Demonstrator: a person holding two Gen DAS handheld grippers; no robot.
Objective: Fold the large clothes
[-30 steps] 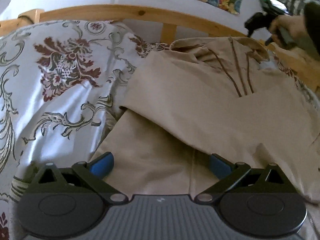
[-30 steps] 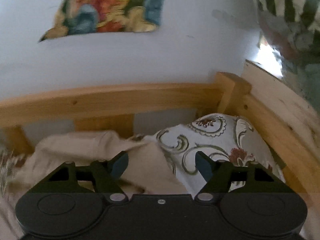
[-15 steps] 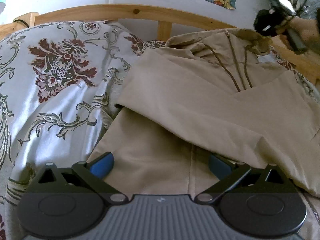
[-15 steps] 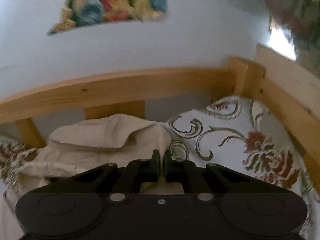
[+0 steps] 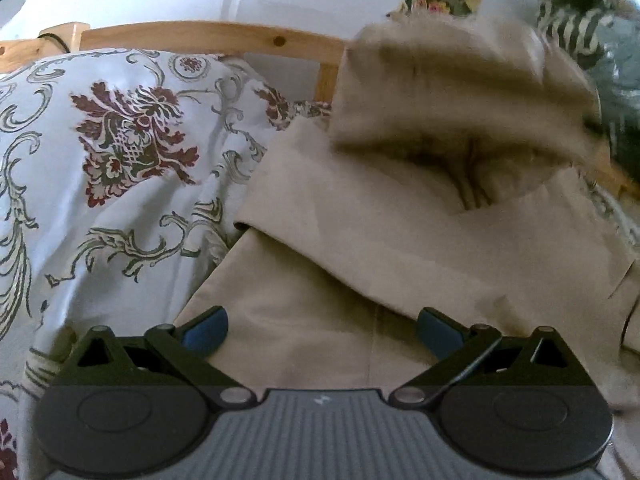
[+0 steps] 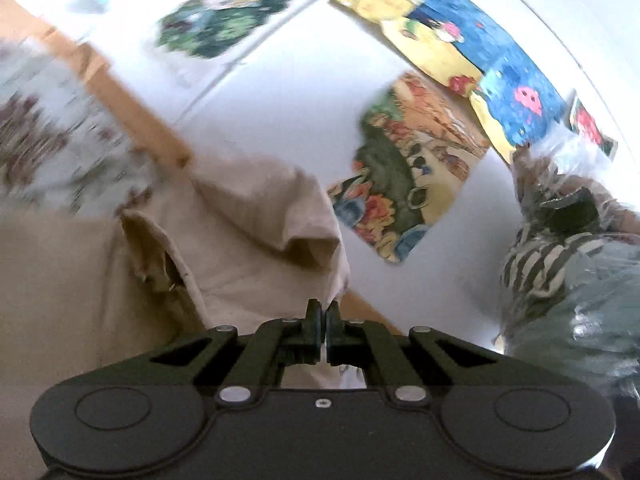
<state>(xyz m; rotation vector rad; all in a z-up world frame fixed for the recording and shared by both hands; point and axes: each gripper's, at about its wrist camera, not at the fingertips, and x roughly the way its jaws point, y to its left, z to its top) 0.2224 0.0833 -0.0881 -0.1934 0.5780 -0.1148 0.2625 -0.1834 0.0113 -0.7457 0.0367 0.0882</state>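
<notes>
A beige hoodie point(image 5: 400, 240) lies on the floral bedspread point(image 5: 120, 160), a sleeve folded across its body. Its hood point(image 5: 452, 92) is lifted off the bed and blurred, curling over toward the garment's body. My right gripper point(image 6: 323, 322) is shut on the edge of that hood point(image 6: 256, 224), and the cloth hangs away from the pinched pads. The view there is rolled sideways. My left gripper point(image 5: 322, 330) hovers open just above the hoodie's lower part, blue pads point(image 5: 206, 330) wide apart with only flat cloth below them.
A wooden bed rail point(image 5: 208, 38) runs behind the bedspread, with a white wall and colourful pictures point(image 6: 416, 184) above. A striped, clear-wrapped bundle point(image 6: 560, 264) sits at the right. The bed frame's side rail point(image 5: 612, 176) borders the hoodie's right.
My right gripper closed on the hood's edge, then lifted it and swung it over the hoodie while rolling. The left gripper stayed open and hardly moved.
</notes>
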